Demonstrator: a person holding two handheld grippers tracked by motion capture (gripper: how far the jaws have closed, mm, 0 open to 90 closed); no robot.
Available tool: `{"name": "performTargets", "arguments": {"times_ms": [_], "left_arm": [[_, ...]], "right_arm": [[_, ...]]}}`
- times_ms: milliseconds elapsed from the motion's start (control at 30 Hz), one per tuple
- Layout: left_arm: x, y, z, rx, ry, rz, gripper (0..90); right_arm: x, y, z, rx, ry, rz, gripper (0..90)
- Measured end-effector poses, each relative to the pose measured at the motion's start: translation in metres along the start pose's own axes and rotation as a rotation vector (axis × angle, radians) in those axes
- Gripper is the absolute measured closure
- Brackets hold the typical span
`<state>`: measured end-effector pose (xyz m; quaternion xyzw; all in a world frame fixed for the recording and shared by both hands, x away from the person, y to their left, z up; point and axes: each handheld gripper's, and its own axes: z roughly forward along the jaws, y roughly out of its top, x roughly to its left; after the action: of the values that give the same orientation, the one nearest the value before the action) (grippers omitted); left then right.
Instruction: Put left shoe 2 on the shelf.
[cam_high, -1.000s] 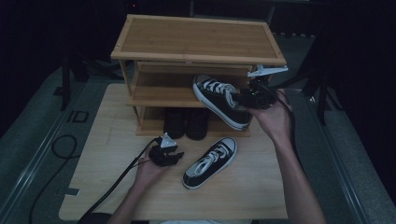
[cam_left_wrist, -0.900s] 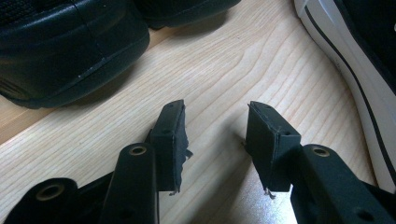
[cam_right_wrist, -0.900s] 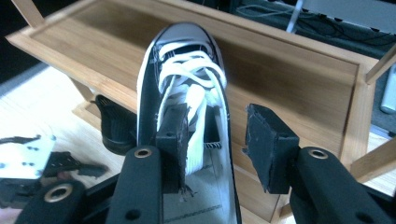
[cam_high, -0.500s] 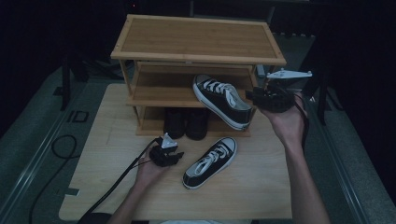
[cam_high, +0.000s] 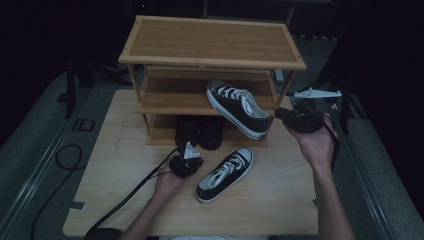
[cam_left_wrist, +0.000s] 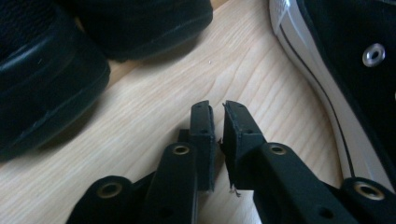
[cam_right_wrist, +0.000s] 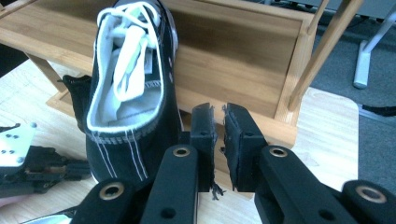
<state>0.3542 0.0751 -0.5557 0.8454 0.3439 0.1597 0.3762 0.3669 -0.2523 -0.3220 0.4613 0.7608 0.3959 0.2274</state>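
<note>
A black-and-white sneaker (cam_high: 237, 107) lies on the bamboo rack's (cam_high: 210, 42) middle shelf, its heel jutting past the front edge. Its mate (cam_high: 225, 174) rests on the table (cam_high: 120, 150). My right gripper (cam_high: 281, 116) hovers just right of the shelved sneaker's heel without touching it. In the right gripper view that sneaker (cam_right_wrist: 126, 93) stands left of the right gripper (cam_right_wrist: 218, 112), whose jaws have just been closing, with nothing between them. My left gripper (cam_high: 187, 164) sits on the table left of the lower sneaker (cam_left_wrist: 350, 70). The left gripper's (cam_left_wrist: 217, 108) jaws have also just closed on nothing.
A pair of black shoes (cam_high: 200, 131) stands on the rack's bottom level; their toes (cam_left_wrist: 42, 79) are close ahead of my left gripper. A black cable (cam_high: 125, 195) trails from it off the table's front. Bare tabletop lies to the left (cam_high: 105, 175) and right (cam_high: 285, 190).
My right gripper has drawn away to the right and slightly down from the shelved sneaker's heel. My left hand has stayed in place.
</note>
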Motion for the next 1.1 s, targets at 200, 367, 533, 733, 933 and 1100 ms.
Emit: {"name": "performTargets", "arguments": {"times_ms": [200,367,533,733,933,1100], "left_arm": [[-0.004,0.01,0.011,-0.007,-0.01,-0.018,89.0],[-0.011,0.023,0.018,-0.039,-0.016,-0.029,88.7],[-0.013,0.037,0.027,-0.083,-0.03,-0.064,88.8],[-0.024,0.062,0.041,-0.09,-0.037,-0.032,89.5],[-0.028,0.081,0.059,-0.087,-0.026,-0.013,89.7],[-0.029,0.091,0.073,-0.059,0.01,0.012,89.8]], "right_arm": [[0.0,-0.007,0.002,0.006,0.011,-0.005,79.5],[0.001,-0.012,0.004,0.013,0.013,-0.008,78.6],[-0.001,-0.017,0.005,0.019,0.018,-0.002,78.6],[-0.003,-0.022,0.004,0.02,0.019,0.005,78.2],[-0.007,-0.027,0.003,0.022,0.022,0.01,78.1],[-0.008,-0.032,0.004,0.025,0.024,0.016,78.3]]}}
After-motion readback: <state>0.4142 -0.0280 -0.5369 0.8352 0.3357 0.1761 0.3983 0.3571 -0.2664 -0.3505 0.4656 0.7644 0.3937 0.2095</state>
